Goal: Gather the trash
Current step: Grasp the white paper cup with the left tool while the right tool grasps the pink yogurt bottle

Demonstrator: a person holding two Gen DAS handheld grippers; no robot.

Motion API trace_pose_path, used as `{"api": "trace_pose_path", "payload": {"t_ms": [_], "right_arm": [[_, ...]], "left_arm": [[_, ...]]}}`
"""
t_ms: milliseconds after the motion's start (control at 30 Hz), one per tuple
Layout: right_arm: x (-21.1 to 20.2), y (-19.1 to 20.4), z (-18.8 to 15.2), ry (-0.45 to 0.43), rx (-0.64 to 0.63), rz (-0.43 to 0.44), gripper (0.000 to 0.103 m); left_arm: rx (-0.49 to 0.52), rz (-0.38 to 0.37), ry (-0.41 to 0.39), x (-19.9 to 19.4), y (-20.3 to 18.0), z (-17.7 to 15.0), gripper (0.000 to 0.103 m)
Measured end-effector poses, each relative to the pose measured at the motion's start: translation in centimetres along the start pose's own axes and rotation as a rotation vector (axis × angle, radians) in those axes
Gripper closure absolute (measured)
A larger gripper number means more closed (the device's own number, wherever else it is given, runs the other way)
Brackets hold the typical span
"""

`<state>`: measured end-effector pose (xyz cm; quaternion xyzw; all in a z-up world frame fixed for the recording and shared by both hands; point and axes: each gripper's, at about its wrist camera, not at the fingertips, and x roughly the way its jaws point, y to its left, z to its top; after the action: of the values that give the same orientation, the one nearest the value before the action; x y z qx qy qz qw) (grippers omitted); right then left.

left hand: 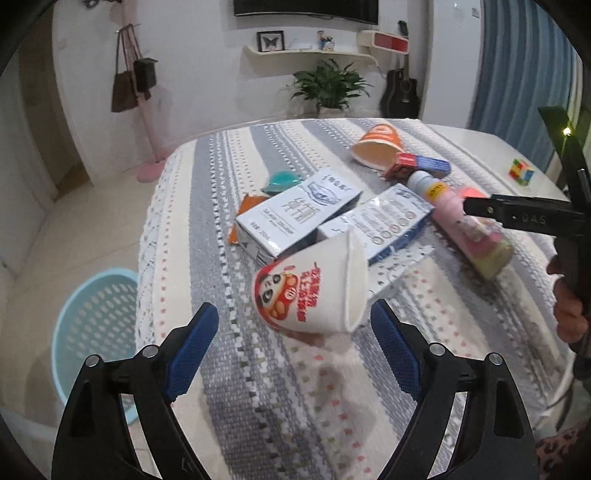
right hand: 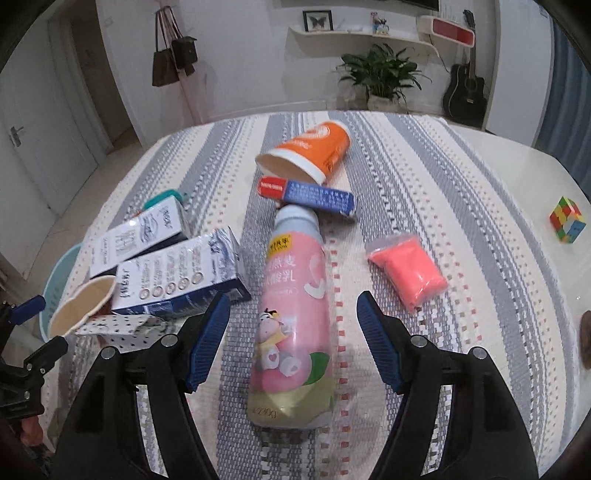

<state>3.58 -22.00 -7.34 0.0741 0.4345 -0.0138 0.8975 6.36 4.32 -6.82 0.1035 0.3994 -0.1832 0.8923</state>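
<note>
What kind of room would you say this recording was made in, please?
Most likely a home living room: an acoustic guitar leans by the wall, a potted plant stands under a wall shelf holding a framed butterfly, and handbags hang on a pink coat stand.

A table (right hand: 524,162) under a grey-and-cream striped cloth (right hand: 424,177) is carrying the lot. Between the right fingers (right hand: 207,332) a pink bottle (right hand: 291,314) is lying on its side, cap pointing away. Beyond its cap a red-and-blue box (right hand: 310,194) is resting, and past that an orange cup (right hand: 314,147), tipped over. Off the right finger's outer side a pink packet (right hand: 410,273) is sitting, a colour cube (right hand: 567,219) farther out. Between the left fingers (left hand: 194,343) a white paper cup (left hand: 314,291) is lying, two milk cartons (left hand: 295,218) just beyond.
</note>
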Motion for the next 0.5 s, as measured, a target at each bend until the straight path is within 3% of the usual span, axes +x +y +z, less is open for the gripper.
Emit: {"api": "trace_pose_path", "payload": {"t_ms": [233, 500], "right_arm": [[1.9, 0.1, 0.1, 0.036, 0.017, 0.025, 0.035], [3.3, 0.4, 0.4, 0.071, 0.018, 0.014, 0.036]], "left_arm": [[0.004, 0.026, 0.007, 1.0, 0.0, 0.7, 0.036], [-0.056, 0.001, 0.023, 2.0, 0.7, 1.2, 0.073]]}}
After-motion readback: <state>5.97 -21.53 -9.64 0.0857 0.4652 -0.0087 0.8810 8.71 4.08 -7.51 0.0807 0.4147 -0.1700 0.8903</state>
